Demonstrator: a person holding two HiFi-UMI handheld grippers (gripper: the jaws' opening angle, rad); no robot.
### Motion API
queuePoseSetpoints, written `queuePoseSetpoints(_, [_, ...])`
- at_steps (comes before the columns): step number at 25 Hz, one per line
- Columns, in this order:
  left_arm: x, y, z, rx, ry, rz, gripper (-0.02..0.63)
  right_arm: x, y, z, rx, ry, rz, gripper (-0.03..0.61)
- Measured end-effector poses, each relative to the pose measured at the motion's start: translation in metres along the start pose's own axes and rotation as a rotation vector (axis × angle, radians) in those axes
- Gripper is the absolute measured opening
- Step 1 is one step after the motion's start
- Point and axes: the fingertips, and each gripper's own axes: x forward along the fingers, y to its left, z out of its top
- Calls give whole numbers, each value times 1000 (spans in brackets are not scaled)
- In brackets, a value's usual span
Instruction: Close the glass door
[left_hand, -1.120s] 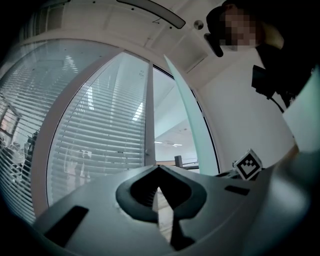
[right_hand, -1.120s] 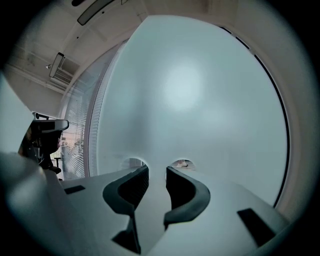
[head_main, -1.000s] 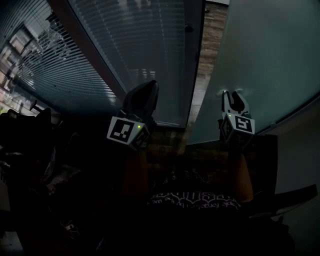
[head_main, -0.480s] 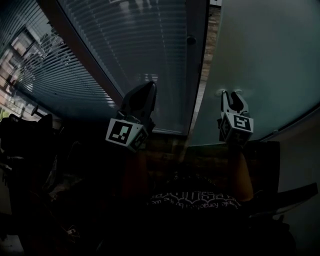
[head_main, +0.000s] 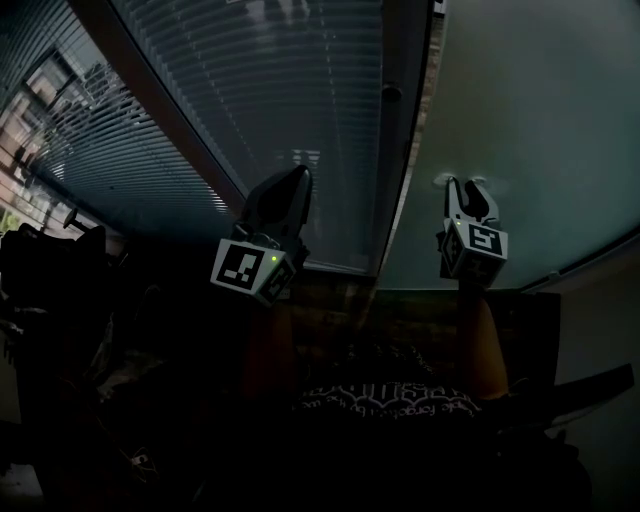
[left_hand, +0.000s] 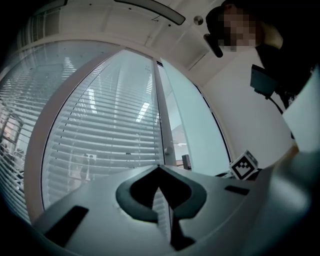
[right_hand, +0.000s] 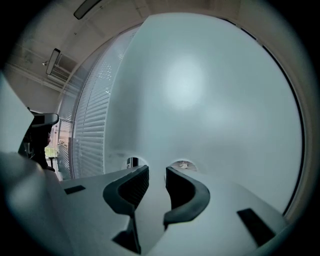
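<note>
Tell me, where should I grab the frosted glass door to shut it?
Probably the small round fitting on the frosted glass door, just ahead of the open right gripper. Come straight at the pane's face: the rest is flat, smooth glass with nothing to pinch.

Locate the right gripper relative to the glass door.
Head view, right of centre: right gripper points at the frosted glass door, just right of its edge; contact unclear.

The blinds (head_main: 260, 90) are set left of the glass door (head_main: 530, 120); the left gripper (head_main: 296, 175) is held before the blinds; the right gripper (head_main: 467, 185) before the glass door.
</note>
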Motion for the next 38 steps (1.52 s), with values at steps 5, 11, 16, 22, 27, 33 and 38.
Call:
queuePoseSetpoints(5, [6,4,-3,2,10,0,2,16,-6,-2,-35,7,-4,107])
queuePoseSetpoints(11, [6,8,-3,3,18,8,2,25,-12,0,-52,1,-10,107])
queuePoseSetpoints(16, [9,13,-8,5,21,13,2,29,-6,3,-3,17,-7,107])
queuePoseSetpoints(22, [13,16,-14,4,23,19,2,38,-10,0,-1,16,-10,107])
queuePoseSetpoints(27, [23,27,-12,0,29,26,2,54,-11,9,-2,19,-7,107])
queuePoseSetpoints(33, [23,30,-16,-2,35,33,2,61,-12,9,-2,21,-1,107])
queuePoseSetpoints(38, [25,33,-16,-1,36,37,2,69,-15,9,1,27,-1,107])
